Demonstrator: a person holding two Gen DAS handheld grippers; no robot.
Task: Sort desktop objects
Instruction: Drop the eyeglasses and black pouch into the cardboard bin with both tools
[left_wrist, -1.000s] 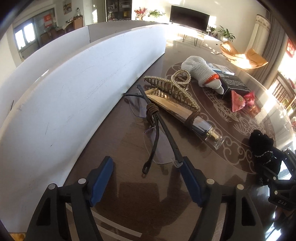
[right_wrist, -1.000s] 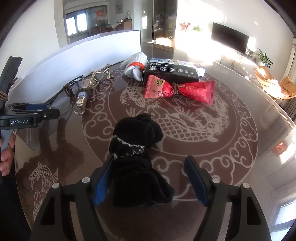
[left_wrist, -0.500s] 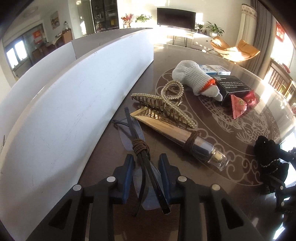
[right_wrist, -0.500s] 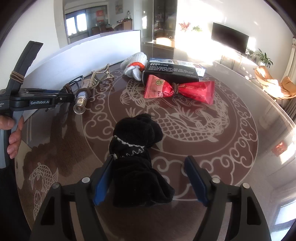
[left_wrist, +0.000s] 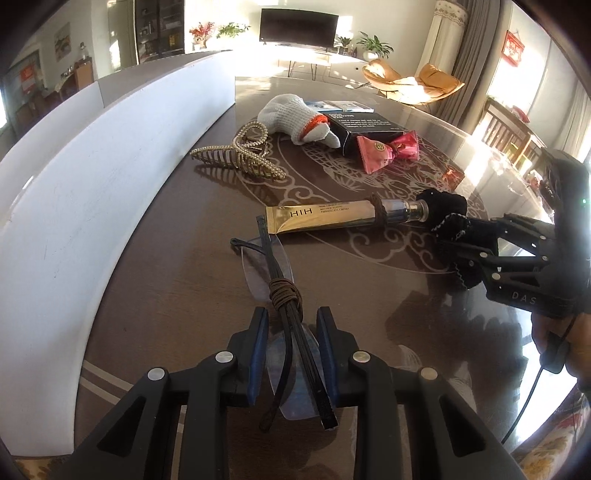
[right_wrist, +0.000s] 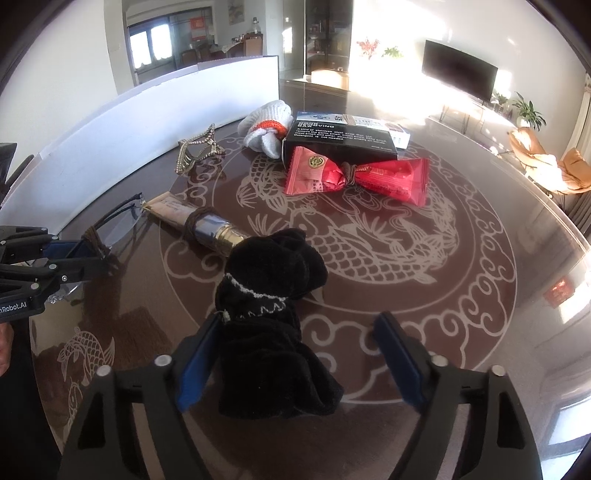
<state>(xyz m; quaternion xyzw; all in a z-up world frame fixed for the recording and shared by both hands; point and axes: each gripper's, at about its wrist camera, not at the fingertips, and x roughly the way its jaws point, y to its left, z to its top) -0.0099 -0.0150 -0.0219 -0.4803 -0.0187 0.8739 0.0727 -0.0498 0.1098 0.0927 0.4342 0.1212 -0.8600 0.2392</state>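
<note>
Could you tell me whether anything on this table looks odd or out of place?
Several items have brown cord knotted round them: the folded glasses between the closing left tool, the gold cream tube and the red packet. Nothing looks spilled or broken.

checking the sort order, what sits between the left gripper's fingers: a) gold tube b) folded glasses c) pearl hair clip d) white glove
b, the folded glasses, tied with a brown cord, lie between the closing left gripper fingers, while the gold tube lies farther off on the table.
</note>
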